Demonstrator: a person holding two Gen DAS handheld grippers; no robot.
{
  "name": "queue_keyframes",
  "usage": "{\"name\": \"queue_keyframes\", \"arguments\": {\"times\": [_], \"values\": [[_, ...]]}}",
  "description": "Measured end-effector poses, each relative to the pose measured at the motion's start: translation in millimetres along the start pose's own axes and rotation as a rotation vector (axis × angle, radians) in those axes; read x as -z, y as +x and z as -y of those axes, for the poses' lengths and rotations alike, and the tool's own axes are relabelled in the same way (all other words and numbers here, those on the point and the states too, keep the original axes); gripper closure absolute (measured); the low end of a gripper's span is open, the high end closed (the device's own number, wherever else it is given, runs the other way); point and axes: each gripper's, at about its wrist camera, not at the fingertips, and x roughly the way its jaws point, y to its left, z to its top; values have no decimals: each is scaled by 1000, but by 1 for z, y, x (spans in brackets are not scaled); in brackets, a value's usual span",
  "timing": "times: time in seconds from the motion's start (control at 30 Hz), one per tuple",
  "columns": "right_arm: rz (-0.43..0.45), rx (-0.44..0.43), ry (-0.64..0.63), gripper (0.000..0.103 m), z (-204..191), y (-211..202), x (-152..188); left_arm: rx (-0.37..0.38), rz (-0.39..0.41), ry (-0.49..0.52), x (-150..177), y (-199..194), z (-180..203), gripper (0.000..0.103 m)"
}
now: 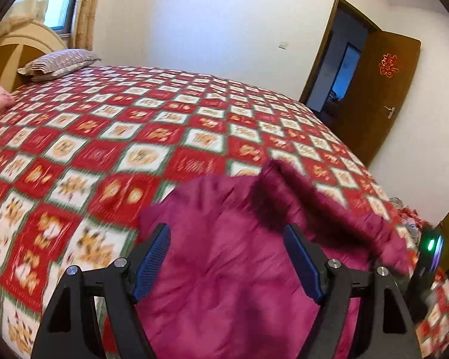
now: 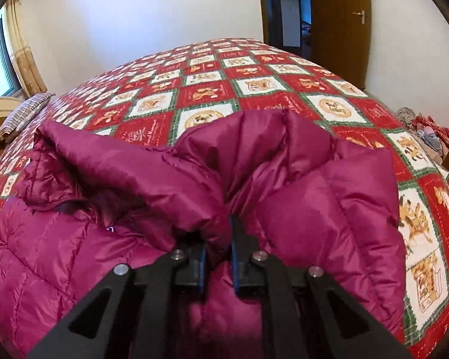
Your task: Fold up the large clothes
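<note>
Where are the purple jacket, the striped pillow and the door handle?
purple jacket (image 2: 329, 197): right wrist view, quilted panel.
striped pillow (image 1: 60, 61): left wrist view, top face.
door handle (image 2: 360, 15): right wrist view, lever.

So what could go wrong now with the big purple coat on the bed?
1. The right hand-held gripper pinches only a small bunch of the puffy, slick-looking purple coat, so it might slip out.
2. The left hand-held gripper is open above the coat and holds nothing, so one-sided pulling may drag it crooked.
3. It lies near the bed's edge and could slide off.
</note>
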Motion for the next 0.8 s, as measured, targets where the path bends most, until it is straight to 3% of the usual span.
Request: {"name": "queue_keyframes", "arguments": {"times": [0.17, 0.27, 0.4, 0.5, 0.53, 0.7, 0.8], "values": [[23, -15, 12, 90, 3, -2, 3, -16, -149, 23, -25, 56, 26, 22], [28, -42, 33, 90, 7, -2, 4, 45, -258, -10, -22, 93, 40, 22], [36, -85, 72, 90, 16, -3, 7, -41, -336, -46, -8, 124, 47, 26], [36, -113, 98, 90, 21, -2, 7, -26, -325, -83, 0, 117, 42, 80], [37, -118, 104, 90, 21, -2, 8, -8, -332, -109, 4, 114, 38, 85], [44, -167, 146, 87, 27, -3, 8, 7, -283, -165, 29, 98, 22, 85], [65, -234, 217, 77, 40, -11, 7, 23, -162, -114, 55, 95, 19, 85]]}}
